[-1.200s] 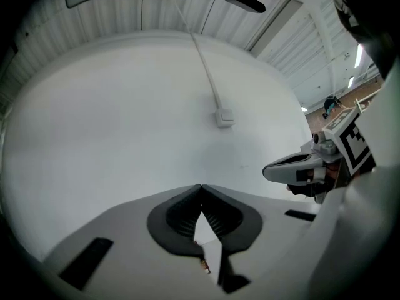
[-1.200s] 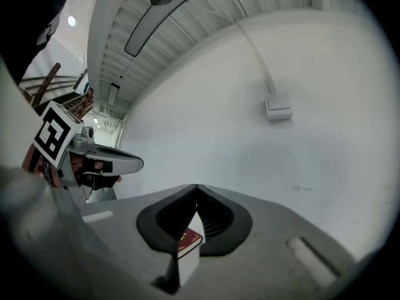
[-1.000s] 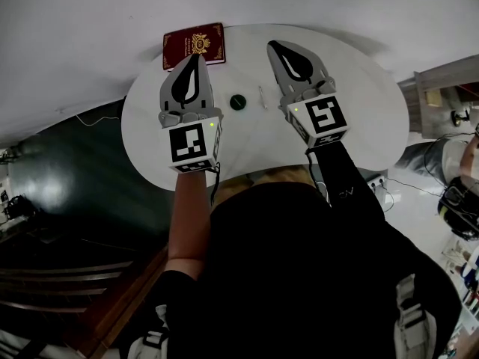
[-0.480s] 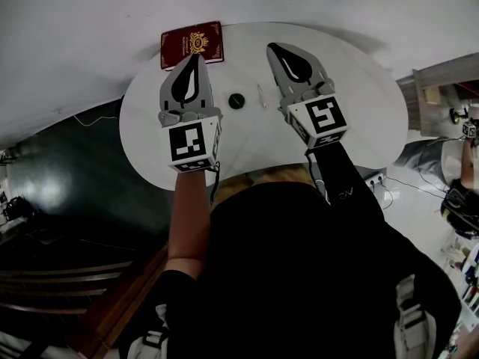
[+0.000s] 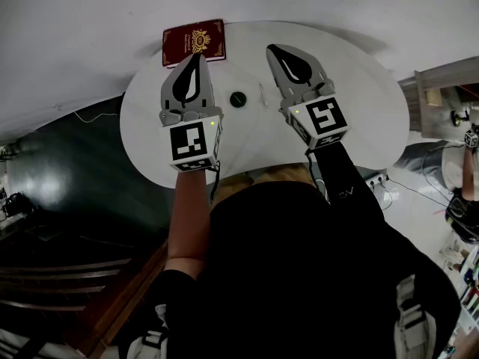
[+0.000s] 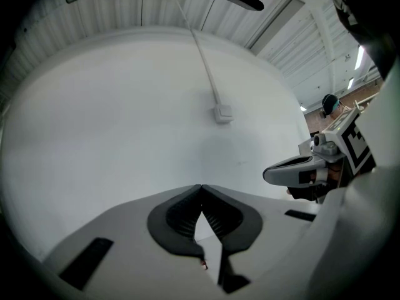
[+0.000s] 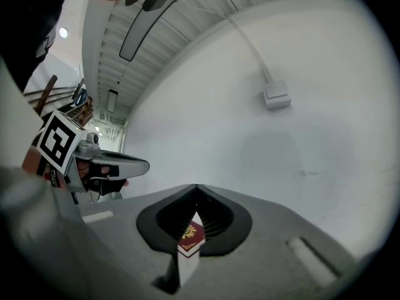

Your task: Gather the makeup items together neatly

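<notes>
1. The left tool (image 5: pixel 196 60) is reaching out level over the round white counter (image 5: pixel 359 103). Its dark-padded jaws are pressing together tip to tip. In the left gripper view the left tool (image 6: pixel 200 187) is pointing at a plain white wall (image 6: pixel 112 117).
2. The right tool (image 5: pixel 277 51) is reaching out beside it, well apart from it, and its jaws are likewise pressing shut on themselves. In the right gripper view the tips are meeting at the top of a narrow slit.
3. A dark red case with a gold emblem (image 5: pixel 194 43) is lying flat at the far edge of the counter. In the head view the left tool's tip is showing just short of the case's near edge. The case (image 7: pixel 192 238) is also peeking through the slit behind the right tool's closed tips.
4. A small round dark pot (image 5: pixel 238 99) is sitting on the counter between the two tools.
5. A thin pale stick (image 5: pixel 263 96) is lying just beside the pot, on the side of the right tool. What kind of stick it is cannot be told.
6. Each tool is carrying a marker cube: one on the left (image 5: pixel 191 142), one on the right (image 5: pixel 322 120).
7. The person, in black clothing (image 5: pixel 299 275), is standing at the near edge of the counter.
</notes>
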Action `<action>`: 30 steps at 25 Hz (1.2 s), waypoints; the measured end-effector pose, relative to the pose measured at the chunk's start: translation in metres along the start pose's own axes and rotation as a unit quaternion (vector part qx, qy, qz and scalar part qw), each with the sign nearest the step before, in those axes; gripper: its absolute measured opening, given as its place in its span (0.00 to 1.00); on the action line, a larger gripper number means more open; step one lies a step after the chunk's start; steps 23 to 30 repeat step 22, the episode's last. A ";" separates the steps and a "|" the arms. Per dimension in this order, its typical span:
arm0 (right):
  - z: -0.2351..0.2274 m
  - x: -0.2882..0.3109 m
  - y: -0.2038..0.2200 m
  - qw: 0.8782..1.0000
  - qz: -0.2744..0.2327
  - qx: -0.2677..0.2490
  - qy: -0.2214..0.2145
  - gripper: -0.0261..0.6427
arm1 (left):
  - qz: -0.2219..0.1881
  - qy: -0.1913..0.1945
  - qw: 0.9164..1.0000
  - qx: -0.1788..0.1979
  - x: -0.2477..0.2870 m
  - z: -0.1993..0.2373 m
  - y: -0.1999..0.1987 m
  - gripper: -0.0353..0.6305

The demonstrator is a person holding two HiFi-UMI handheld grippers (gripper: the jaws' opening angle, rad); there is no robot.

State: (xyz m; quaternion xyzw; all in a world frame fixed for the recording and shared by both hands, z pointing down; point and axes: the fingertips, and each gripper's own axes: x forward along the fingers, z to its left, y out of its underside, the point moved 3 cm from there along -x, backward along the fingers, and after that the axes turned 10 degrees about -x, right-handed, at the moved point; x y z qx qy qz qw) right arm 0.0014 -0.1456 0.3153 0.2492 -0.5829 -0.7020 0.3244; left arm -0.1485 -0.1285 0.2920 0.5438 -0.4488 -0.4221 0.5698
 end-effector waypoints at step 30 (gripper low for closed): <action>-0.001 0.006 0.013 1.000 0.024 -0.009 -0.010 0.05 | 0.005 0.004 1.000 -0.005 0.007 -0.004 0.002 0.07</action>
